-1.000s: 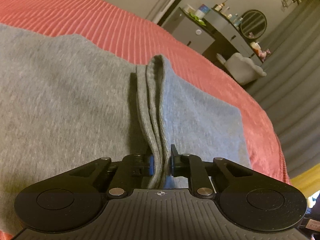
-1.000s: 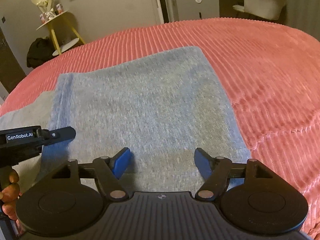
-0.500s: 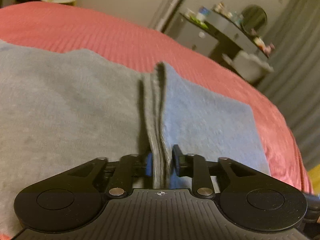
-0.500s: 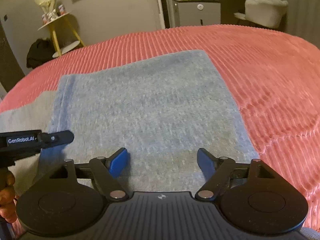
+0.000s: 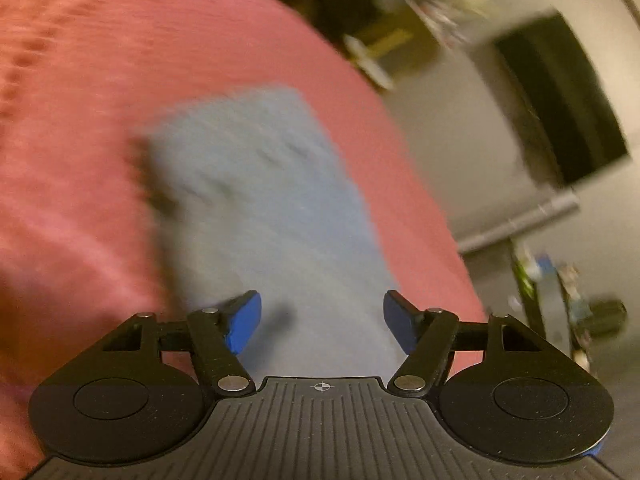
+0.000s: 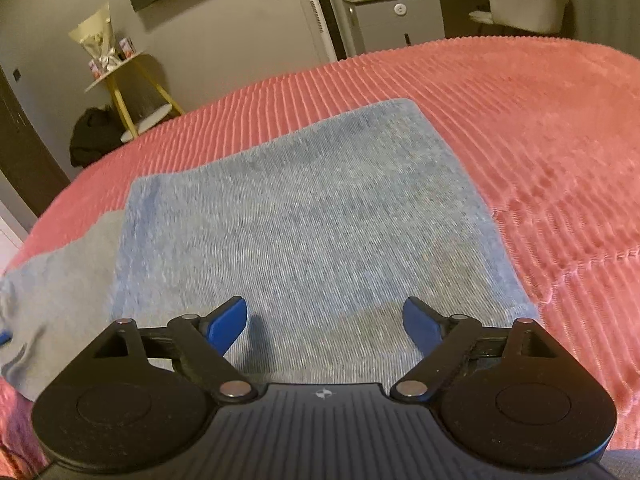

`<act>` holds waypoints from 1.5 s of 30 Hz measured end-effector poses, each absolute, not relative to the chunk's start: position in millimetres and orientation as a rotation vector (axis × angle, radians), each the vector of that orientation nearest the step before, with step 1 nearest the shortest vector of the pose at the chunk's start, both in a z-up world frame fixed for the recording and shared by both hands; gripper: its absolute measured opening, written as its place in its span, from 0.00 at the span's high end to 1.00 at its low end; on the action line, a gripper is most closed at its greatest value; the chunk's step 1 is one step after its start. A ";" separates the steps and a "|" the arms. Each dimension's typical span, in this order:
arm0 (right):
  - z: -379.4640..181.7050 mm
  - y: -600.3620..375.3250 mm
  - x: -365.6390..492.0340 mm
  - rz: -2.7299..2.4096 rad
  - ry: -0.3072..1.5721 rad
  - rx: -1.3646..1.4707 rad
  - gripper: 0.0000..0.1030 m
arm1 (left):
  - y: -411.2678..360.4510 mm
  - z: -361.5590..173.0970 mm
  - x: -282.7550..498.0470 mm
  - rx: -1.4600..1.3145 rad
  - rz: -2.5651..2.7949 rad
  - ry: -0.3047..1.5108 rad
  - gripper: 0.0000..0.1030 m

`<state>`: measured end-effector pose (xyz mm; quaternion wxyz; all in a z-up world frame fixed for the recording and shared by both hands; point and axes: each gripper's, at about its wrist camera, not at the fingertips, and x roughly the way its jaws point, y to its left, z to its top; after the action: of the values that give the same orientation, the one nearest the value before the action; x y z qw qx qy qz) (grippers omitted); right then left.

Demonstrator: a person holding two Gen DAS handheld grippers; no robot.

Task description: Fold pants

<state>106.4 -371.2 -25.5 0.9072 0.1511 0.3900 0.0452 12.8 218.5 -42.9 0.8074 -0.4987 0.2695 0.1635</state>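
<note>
The left gripper (image 5: 322, 322), which a second ago pinched the doubled hem of the grey pants (image 6: 304, 220), has let go and swung round; its jaws are spreading with nothing between them, and its view is smeared by the movement. The right gripper (image 6: 324, 326) hangs over the cloth, its jaws also widening and empty. The pants lie flat, folded over, on the ribbed pink bedspread (image 6: 540, 128). I judge this fold laid down, with another perhaps still due.

Both my wrist cameras look forward and down, close over the grey pants (image 6: 304, 216) on the red bedspread (image 6: 540, 128); my left view, blurred, seemingly shares them.
</note>
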 end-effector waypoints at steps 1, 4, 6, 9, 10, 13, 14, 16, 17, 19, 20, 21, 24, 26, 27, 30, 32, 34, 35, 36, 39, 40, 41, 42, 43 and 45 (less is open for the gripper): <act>-25.8 -373.0 107.2 0.092 0.796 0.323 0.17 | 229.4 -46.1 7.3 -1.067 0.363 0.583 0.31; -25.6 -374.1 109.0 0.085 0.773 0.322 0.17 | 244.5 -53.5 1.6 -1.019 0.376 0.621 0.30; -25.2 -373.1 110.2 0.077 0.759 0.311 0.17 | 243.3 -57.1 7.0 -0.955 0.384 0.654 0.30; -27.3 -372.0 112.0 0.076 0.762 0.313 0.15 | 244.8 -71.6 11.8 -0.944 0.338 0.704 0.30; -27.8 -371.8 112.7 0.081 0.761 0.315 0.13 | 243.2 -74.3 13.9 -0.947 0.354 0.718 0.29; -29.0 -374.2 113.8 0.087 0.760 0.336 0.11 | 243.7 -81.5 21.7 -0.935 0.361 0.699 0.26; -30.1 -375.0 114.1 0.089 0.760 0.345 0.11 | 245.4 -84.7 27.0 -0.925 0.361 0.700 0.26; -31.3 -375.8 115.6 0.091 0.760 0.354 0.10 | 248.8 -87.1 35.0 -0.907 0.369 0.679 0.24; -31.9 -375.5 116.3 0.092 0.758 0.355 0.09 | 249.8 -87.7 37.3 -0.905 0.373 0.671 0.24; -32.6 -375.6 117.0 0.096 0.749 0.363 0.08 | 252.9 -86.0 44.3 -0.898 0.379 0.670 0.35; -33.0 -376.0 116.4 0.097 0.742 0.370 0.08 | 251.0 -82.1 46.7 -0.866 0.384 0.675 0.43; -33.3 -376.6 116.4 0.097 0.736 0.378 0.08 | 246.8 -76.3 47.7 -0.825 0.385 0.681 0.53; -32.5 -379.4 114.8 0.098 0.724 0.405 0.08 | 223.0 -47.7 44.1 -0.683 0.360 0.622 0.75; -31.8 -382.7 113.4 0.100 0.714 0.432 0.08 | 199.5 -23.6 42.7 -0.543 0.335 0.567 0.77; -31.5 -385.1 113.0 0.103 0.709 0.447 0.08 | 187.0 -12.4 42.5 -0.482 0.318 0.542 0.78; -28.6 -389.6 110.6 0.137 0.685 0.488 0.08 | 135.6 24.7 41.2 -0.272 0.223 0.471 0.79; -26.0 -390.2 107.4 0.150 0.666 0.495 0.09 | 100.1 41.5 40.2 -0.183 0.143 0.438 0.79; -22.6 -391.6 103.9 0.163 0.649 0.505 0.09 | 56.1 53.8 39.6 -0.106 0.052 0.413 0.79; -20.9 -392.3 101.4 0.174 0.638 0.515 0.09 | 34.7 56.5 39.7 -0.067 0.008 0.404 0.79; -19.3 -393.9 99.0 0.184 0.630 0.525 0.09 | 12.1 57.8 40.7 -0.030 -0.036 0.399 0.79; -15.1 -398.8 90.9 0.224 0.610 0.561 0.09 | -50.3 46.0 50.3 0.086 -0.159 0.430 0.78; -13.7 -400.0 88.7 0.234 0.608 0.572 0.09 | -69.3 39.1 53.8 0.115 -0.193 0.459 0.74; -12.4 -401.7 86.3 0.250 0.609 0.585 0.09 | -85.4 30.4 58.0 0.134 -0.233 0.504 0.71; -11.5 -402.9 84.5 0.268 0.612 0.598 0.08 | -98.8 20.0 61.2 0.131 -0.268 0.552 0.65; -10.8 -403.6 82.7 0.282 0.618 0.611 0.08 | -106.8 12.0 63.1 0.114 -0.293 0.604 0.64; -10.1 -403.9 80.7 0.306 0.640 0.629 0.08 | -115.3 -3.6 62.3 0.065 -0.312 0.692 0.60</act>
<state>80.7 -403.9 -10.1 0.8898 0.3027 0.3082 0.1473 62.3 -115.3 -3.6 0.9283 0.0315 0.3378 -0.1521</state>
